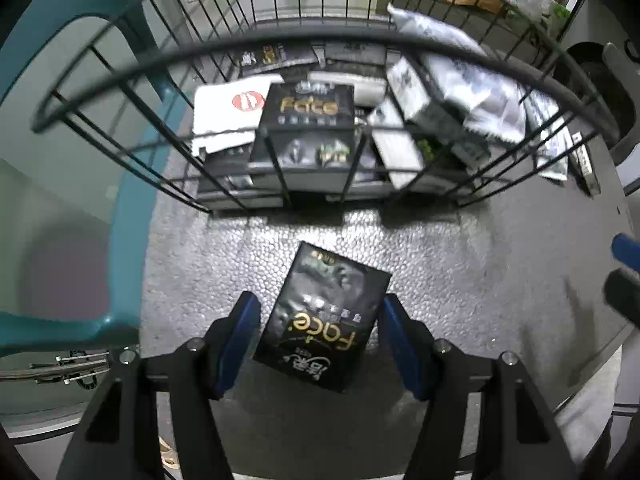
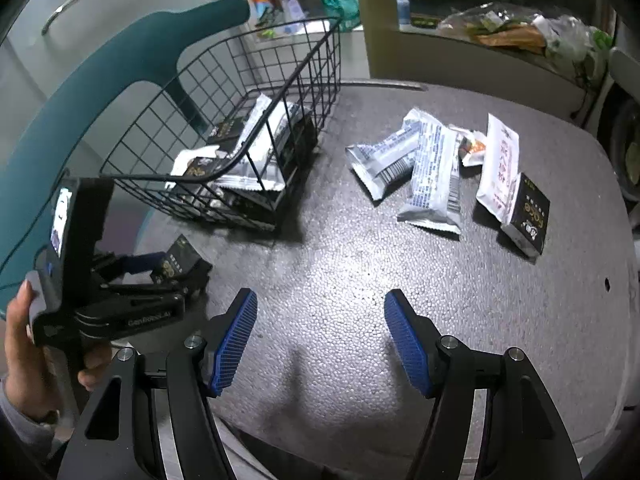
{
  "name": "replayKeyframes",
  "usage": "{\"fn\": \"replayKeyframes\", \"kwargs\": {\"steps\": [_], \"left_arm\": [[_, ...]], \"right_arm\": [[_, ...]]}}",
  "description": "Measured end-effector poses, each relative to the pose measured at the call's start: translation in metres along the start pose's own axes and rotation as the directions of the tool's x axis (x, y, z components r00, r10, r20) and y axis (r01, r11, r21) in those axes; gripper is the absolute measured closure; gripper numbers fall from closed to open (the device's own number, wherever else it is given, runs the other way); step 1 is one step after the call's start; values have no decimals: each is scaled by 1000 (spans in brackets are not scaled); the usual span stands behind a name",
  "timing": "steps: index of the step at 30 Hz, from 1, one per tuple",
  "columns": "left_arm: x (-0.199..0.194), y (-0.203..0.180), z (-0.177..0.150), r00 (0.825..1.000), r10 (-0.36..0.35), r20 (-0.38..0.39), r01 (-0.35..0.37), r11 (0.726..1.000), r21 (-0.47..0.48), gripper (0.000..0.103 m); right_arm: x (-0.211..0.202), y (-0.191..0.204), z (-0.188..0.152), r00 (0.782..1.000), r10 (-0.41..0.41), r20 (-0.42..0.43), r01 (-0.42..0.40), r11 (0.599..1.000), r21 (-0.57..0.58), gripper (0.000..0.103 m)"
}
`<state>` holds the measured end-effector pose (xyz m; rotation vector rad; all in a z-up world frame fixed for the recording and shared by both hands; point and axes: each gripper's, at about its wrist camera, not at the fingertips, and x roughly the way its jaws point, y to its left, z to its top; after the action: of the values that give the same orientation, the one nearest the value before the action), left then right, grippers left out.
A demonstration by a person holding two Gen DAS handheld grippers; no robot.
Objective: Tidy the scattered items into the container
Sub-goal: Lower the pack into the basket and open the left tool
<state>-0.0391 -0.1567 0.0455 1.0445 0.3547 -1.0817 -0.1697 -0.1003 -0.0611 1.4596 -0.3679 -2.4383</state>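
A black "Face" box lies flat on the grey table in front of the wire basket. My left gripper is open and straddles the box, with a narrow gap at each blue pad. The right wrist view shows the same box between the left gripper's fingers. My right gripper hangs open over bare table with nothing between its pads. The basket holds several boxes and packets. Further right on the table lie two white-blue packets, a white-red packet and another black box.
A teal chair stands behind and left of the basket. A person's hand holds the left gripper's handle. A small orange packet lies among the scattered ones. Beyond the table's far edge, a ledge carries bags and bottles.
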Motion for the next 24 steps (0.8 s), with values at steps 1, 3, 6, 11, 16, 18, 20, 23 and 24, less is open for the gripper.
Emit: {"fn": "replayKeyframes", "kwargs": {"steps": [1,3,6,11,16,18,20,23,24], "left_arm": [[0,1,-2,1000,-4,11,4,1000,-7,35],[1,2,-4,1000,-6,11,6,1000,-4,37],[-1,4,-6,1000,-14,3,14,1000,-12,51],[-19,4,-8,998,-51,32,52,998,-24,51],[-71,-16,-10,989,-121,86,121,993,13,51],[-99,-23,-5,980,-158,122,154,987,44,51],[-126,-40,6,968,-179,174,170,983,65,51],[-163,-40,21,944,-192,269,180,981,71,51],[-168,-38,25,939,-190,287,179,982,65,51]], "right_arm": [[0,1,0,1000,-1,1,1,1000,-2,37],[0,1,0,1000,-1,-3,1,1000,-1,37],[1,1,0,1000,2,-3,-2,1000,3,37],[-3,2,0,1000,10,6,-10,1000,1,37],[-10,2,3,999,15,31,-15,1000,2,37],[-13,1,5,999,19,38,-20,1000,6,37],[-15,-1,5,999,19,42,-20,1000,9,37],[-15,-2,3,998,-4,63,4,1000,15,37],[-16,-3,3,998,-4,64,3,1000,17,37]]}}
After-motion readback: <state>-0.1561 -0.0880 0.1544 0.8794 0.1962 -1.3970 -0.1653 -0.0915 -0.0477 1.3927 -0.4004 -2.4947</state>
